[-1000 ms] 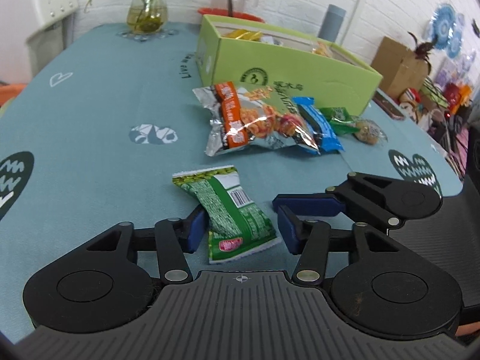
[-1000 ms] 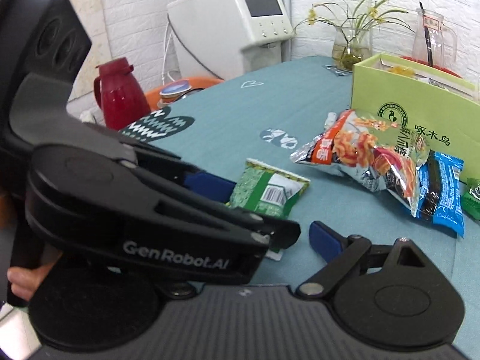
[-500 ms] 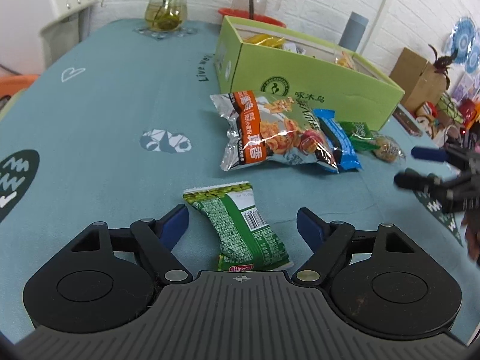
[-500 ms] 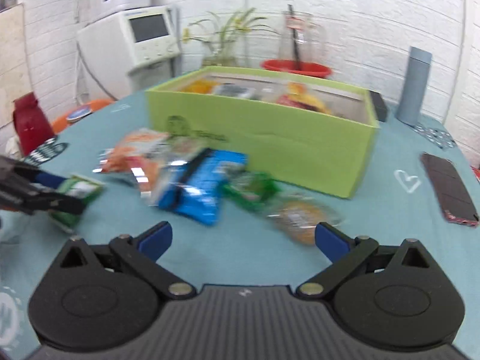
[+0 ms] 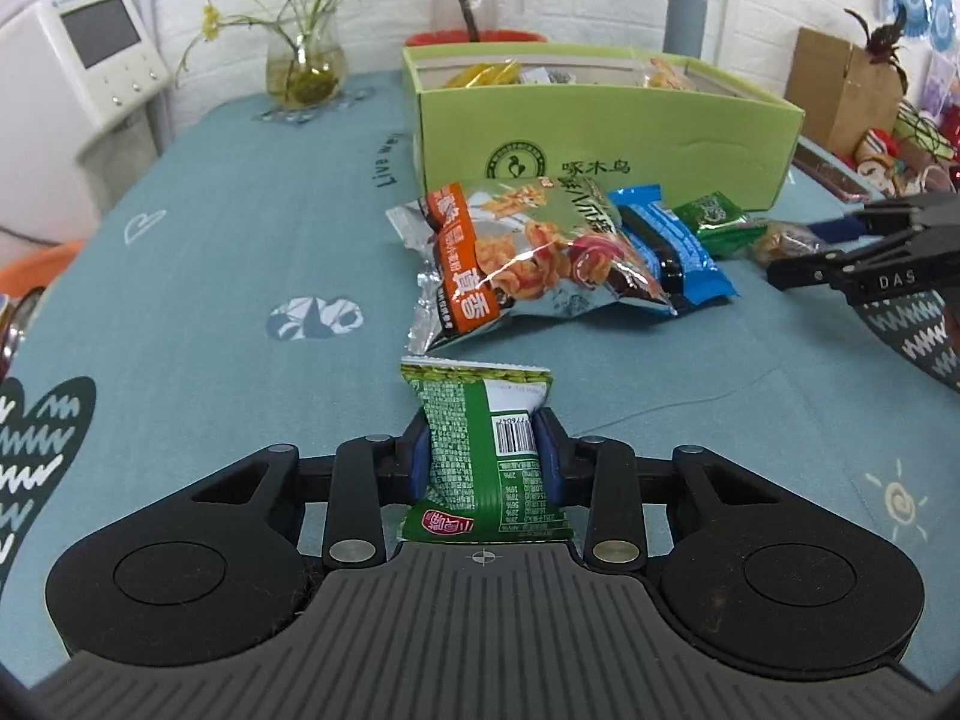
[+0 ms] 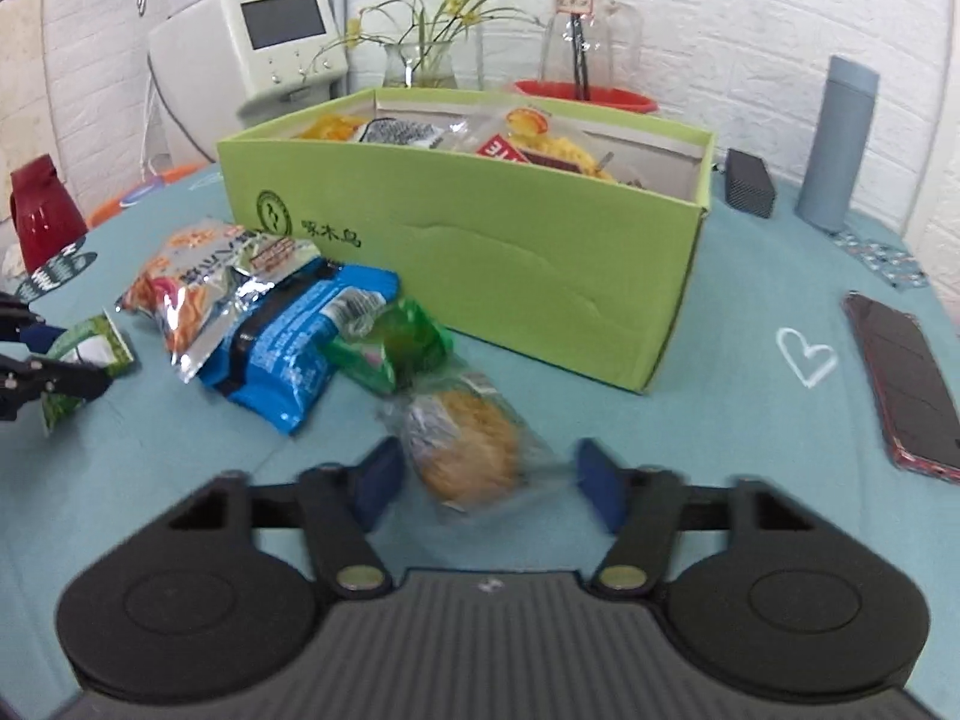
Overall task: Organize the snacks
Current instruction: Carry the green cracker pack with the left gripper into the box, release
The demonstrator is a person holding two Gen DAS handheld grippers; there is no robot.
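- Two grips are under way at once; each view covers one of them closely.
- Left wrist view: the left gripper (image 5: 483, 459) is pressed together on the green packet (image 5: 489, 450), with the blue pads (image 5: 420, 457) bearing on its two long edges. The packet lies on the teal tablecloth (image 5: 240, 276), near the silver-and-orange bag (image 5: 516, 252).
- Risk: the packet is thin and air-filled, and judged likely to buckle or slide out when lifted.
- Only this view shows the pad contact on the packet; the right gripper (image 5: 816, 246) appears small at the far right.
- Right wrist view: the right gripper (image 6: 489, 477) has its jaws closing around the clear-wrapped cake (image 6: 465, 444), which lies between them in front of the green box (image 6: 480, 264). Neither pad presses on it yet.
- Risk: the loose film may be caught instead of the cake, or the cake crushed.
- Risk: the green pouch (image 6: 390, 345) touches the cake and may be dragged along.
- Only this view shows the box contents, the phone (image 6: 906, 384) and the flask (image 6: 837, 144) clearly.
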